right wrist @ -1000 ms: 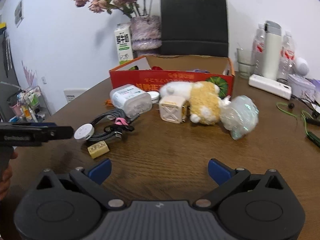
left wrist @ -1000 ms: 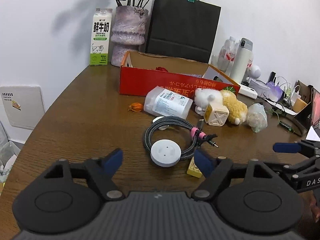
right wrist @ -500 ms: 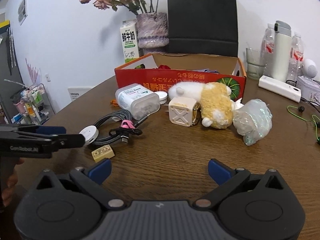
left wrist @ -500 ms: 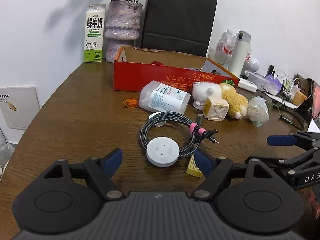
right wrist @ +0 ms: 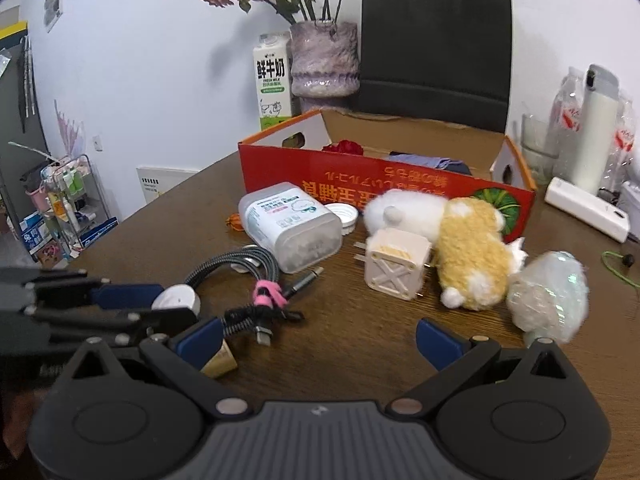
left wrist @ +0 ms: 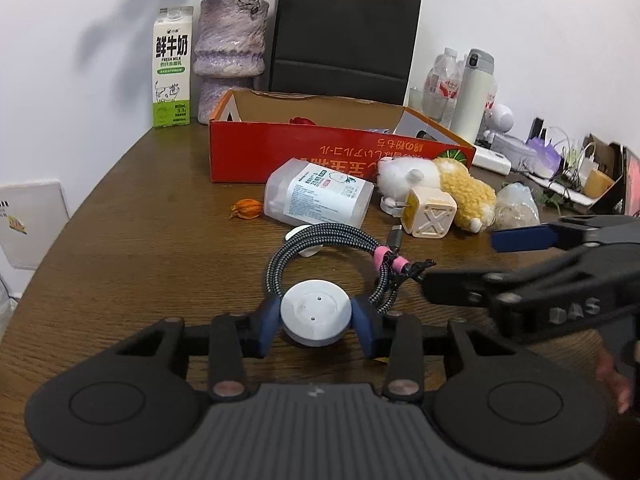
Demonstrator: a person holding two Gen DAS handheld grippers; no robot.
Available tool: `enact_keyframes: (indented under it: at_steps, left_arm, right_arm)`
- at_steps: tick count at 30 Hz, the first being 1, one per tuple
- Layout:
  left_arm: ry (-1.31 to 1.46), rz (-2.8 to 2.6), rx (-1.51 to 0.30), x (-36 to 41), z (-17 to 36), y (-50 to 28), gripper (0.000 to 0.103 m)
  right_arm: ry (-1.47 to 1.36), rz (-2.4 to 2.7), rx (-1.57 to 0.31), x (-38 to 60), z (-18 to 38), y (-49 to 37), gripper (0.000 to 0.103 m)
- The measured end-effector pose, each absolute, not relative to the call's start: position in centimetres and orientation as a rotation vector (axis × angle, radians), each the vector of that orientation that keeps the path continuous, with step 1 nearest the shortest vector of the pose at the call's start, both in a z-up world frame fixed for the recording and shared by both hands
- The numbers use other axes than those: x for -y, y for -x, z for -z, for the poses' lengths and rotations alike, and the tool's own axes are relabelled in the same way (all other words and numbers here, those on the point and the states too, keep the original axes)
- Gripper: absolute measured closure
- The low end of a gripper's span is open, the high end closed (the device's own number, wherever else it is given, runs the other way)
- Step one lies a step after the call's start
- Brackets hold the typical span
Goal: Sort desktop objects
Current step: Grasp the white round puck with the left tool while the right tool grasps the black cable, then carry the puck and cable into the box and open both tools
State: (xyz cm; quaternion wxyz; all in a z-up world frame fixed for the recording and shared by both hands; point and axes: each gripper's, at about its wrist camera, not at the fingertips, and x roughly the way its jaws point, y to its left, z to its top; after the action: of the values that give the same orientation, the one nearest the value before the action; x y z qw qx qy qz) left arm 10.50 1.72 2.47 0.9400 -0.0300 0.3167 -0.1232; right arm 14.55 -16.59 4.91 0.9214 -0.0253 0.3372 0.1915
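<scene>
1. The left gripper (left wrist: 316, 318) is closing, its blue pads against the sides of the white round charger puck (left wrist: 316, 312), which lies on the bench (left wrist: 132, 248) inside the coiled braided cable (left wrist: 332, 248).
2. Beyond lie a clear plastic bottle (left wrist: 318, 198), a cream cube plug (left wrist: 430, 216) and a plush toy (left wrist: 440, 184).
3. The red cardboard box (left wrist: 320, 154) holds a red flower and blue cloth.
4. The right gripper (right wrist: 318, 338) is spread and empty, a yellow block (right wrist: 220, 364) by its left finger.

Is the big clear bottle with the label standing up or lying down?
Lying down. The clear bottle rests on its side on the table.
</scene>
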Motion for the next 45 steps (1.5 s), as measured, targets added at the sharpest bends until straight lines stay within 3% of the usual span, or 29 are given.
enact_keyframes:
  at_steps: [3, 8, 11, 15, 18, 20, 21, 25, 37, 45]
  left_arm:
    - [0.137, 0.239, -0.655, -3.1, -2.2, -10.7, 0.063]
    - [0.155, 0.249, -0.668, -3.6, -1.8, -10.7, 0.062]
    - [0.159, 0.240, -0.672, -3.8, -1.7, -10.8, 0.057]
    - [0.139, 0.225, -0.654, -3.7, -1.5, -10.7, 0.048]
    - [0.116, 0.228, -0.645, -3.3, -1.4, -10.8, 0.047]
    - [0.119, 0.245, -0.645, -3.3, -1.4, -10.8, 0.052]
    - [0.140, 0.271, -0.645, -3.4, -1.3, -10.8, 0.062]
    - [0.168, 0.276, -0.623, -3.5, -1.4, -10.4, 0.063]
    - [0.194, 0.273, -0.457, -3.4, -4.9, -7.1, 0.063]
    - [0.154, 0.312, -0.368, -1.6, -11.0, -12.2, 0.063]
  right_arm:
    - [0.033, -0.394, -0.714, 15.7, -4.6, -15.7, 0.002]
    - [0.023, -0.392, -0.749, 14.5, -3.8, -17.5, 0.018]
    - [0.050, -0.411, -0.762, 13.2, -3.1, -17.7, 0.030]
    - [0.115, -0.392, -0.721, 12.2, -2.6, -17.1, 0.036]
    - [0.101, -0.426, -0.707, 12.3, -2.8, -16.8, 0.056]
    - [0.055, -0.447, -0.707, 12.7, -3.0, -16.9, 0.070]
    - [0.042, -0.450, -0.705, 12.8, -2.9, -16.8, 0.072]
    - [-0.047, -0.472, -0.673, 14.2, -3.4, -16.1, 0.082]
    - [-0.073, -0.412, -0.467, 18.5, -7.7, -13.3, 0.084]
    - [-0.063, -0.364, -0.402, 21.8, -11.9, -16.3, 0.084]
